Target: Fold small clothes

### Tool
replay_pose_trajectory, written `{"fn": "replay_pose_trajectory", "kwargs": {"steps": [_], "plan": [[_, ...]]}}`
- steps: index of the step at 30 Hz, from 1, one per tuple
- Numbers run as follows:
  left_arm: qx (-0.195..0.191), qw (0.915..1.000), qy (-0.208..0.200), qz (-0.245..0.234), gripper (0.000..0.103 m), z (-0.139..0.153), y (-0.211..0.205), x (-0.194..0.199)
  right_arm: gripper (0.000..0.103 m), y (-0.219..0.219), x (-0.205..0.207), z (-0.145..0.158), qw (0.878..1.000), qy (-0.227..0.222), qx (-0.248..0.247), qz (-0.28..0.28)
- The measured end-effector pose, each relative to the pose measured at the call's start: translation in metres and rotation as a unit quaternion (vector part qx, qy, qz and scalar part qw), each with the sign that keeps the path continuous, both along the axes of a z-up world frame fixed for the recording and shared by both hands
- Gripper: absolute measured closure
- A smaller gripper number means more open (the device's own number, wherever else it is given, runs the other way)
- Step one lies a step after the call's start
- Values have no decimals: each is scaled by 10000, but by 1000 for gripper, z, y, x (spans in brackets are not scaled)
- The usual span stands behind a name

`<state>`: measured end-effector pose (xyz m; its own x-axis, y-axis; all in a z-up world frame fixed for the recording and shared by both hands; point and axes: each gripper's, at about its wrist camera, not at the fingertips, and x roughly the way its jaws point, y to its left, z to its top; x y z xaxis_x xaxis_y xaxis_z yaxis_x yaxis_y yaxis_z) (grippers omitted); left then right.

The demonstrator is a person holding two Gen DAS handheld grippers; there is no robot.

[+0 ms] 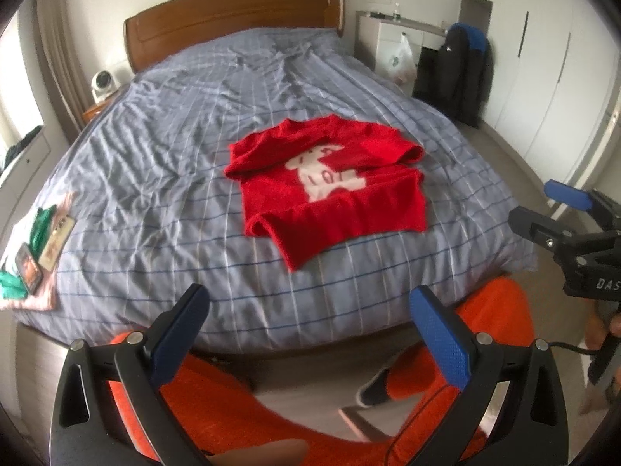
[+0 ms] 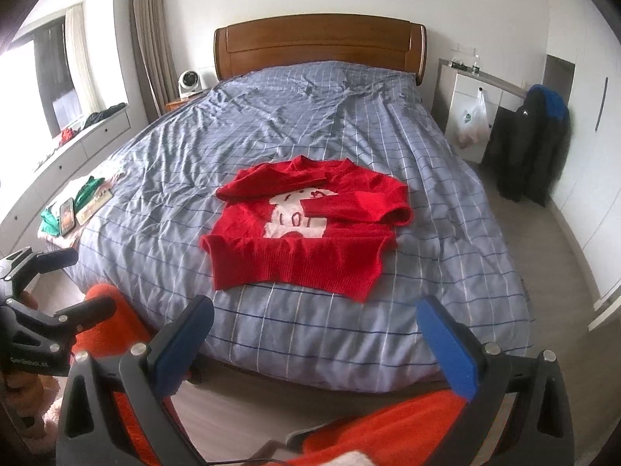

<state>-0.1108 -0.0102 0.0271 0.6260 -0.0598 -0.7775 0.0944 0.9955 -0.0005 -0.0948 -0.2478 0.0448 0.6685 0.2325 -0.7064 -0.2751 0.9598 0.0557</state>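
Red sweater (image 2: 306,229) noted at centre of right-wrist view, lying flat on the bed (image 2: 446,272), front up, white motif showing. In left-wrist view it sits centre-right. Both sleeves observed folded in across the chest; hem nearest the cameras lies loose, one corner trailing toward the foot of the bed. No other garment is seen on the central part of the bed. A small pile of clothes w/ a phone (image 2: 66,215) is noted at far left edge of the bed, well apart from the sweater.

Left tongs (image 1: 310,330): wide open, nothing held, hanging short of the bed's foot edge, lower centre of frame. Right tongs (image 2: 316,336): likewise wide open, empty, lower centre of own frame. Neither is touching fabric. Person's orange-clad legs (image 1: 493,310) seen below both tools.

Assessment: sleeve step appears done; body fold approx. half outstanding. Step in hand is judged to be the approach to the hem.

Next move calls for: both tongs to be brought fwd to the two hem corners, closed on one layer each, hem lifted evenly and carried up toward the collar w/o disturbing the sleeves.
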Motion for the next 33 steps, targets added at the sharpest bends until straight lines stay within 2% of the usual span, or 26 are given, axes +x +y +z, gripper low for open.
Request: {"fn": "replay_pose_trajectory", "kwargs": {"steps": [8,12,17,20,24,27,29,31,33], "plan": [[-119,9998,101,101,0,-3,7,33,0,6,39,-8,9996,206,-10,170],[157,9998,104,-53,0,3,4,46,0,5,46,-3,9997,131,-129,176],[369,9992,40,-175,0,8,3,53,0,13,56,-6,9966,292,-561,527],[64,9998,-98,-147,0,5,4,46,0,18,55,-10,9959,338,-610,578],[-359,9993,-51,-94,0,-3,6,42,0,13,52,-15,9984,370,-236,356],[-311,9993,92,-186,0,-8,2,43,0,0,51,-20,9988,422,242,-67],[-213,9996,92,-152,0,-10,2,42,0,-3,52,-26,9974,580,419,-125],[-293,9994,135,-128,0,-11,4,44,0,-1,54,-32,9972,699,276,-47],[-349,9992,141,-109,0,-11,5,45,0,0,52,-34,9979,630,72,-154]]}}
